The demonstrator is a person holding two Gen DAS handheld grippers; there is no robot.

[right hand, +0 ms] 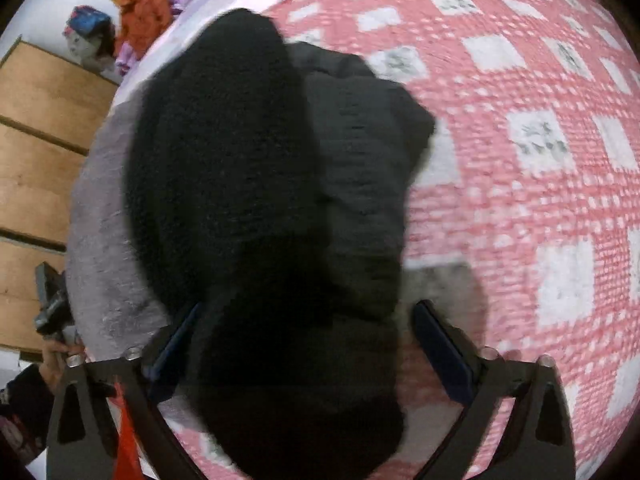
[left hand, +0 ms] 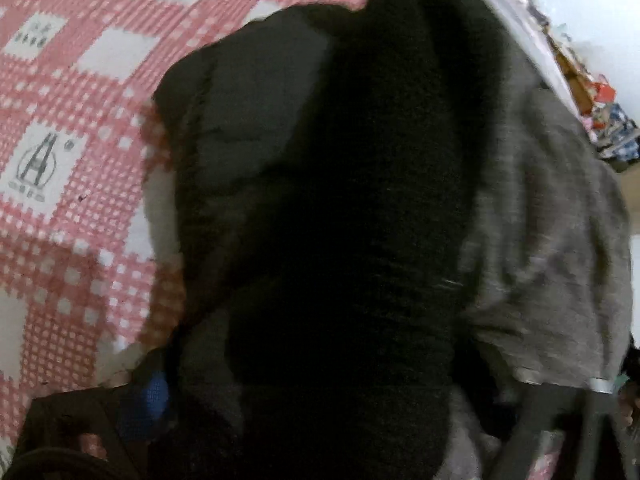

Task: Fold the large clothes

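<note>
A large black fleece garment [left hand: 352,208] with a grey inner side [left hand: 552,240] lies bunched on the checked bedspread [left hand: 60,80]. In the left wrist view it fills the space between the fingers of my left gripper [left hand: 352,408]. Cloth covers most of the blue left pad [left hand: 150,400] and the dark right finger [left hand: 560,420], so the grip is unclear. In the right wrist view the same garment [right hand: 248,200] runs between the pads of my right gripper [right hand: 310,352]. The left pad [right hand: 176,348] touches the cloth, while the right pad [right hand: 444,356] stands a little off it.
The pink-and-white bedspread [right hand: 520,160] stretches to the right. Wooden boards [right hand: 36,160] lie left of the bed, with a heap of orange and purple clothes [right hand: 148,12] at the far corner. A hand [right hand: 56,356] holds the other gripper at the left edge. Clutter [left hand: 608,120] sits at the right.
</note>
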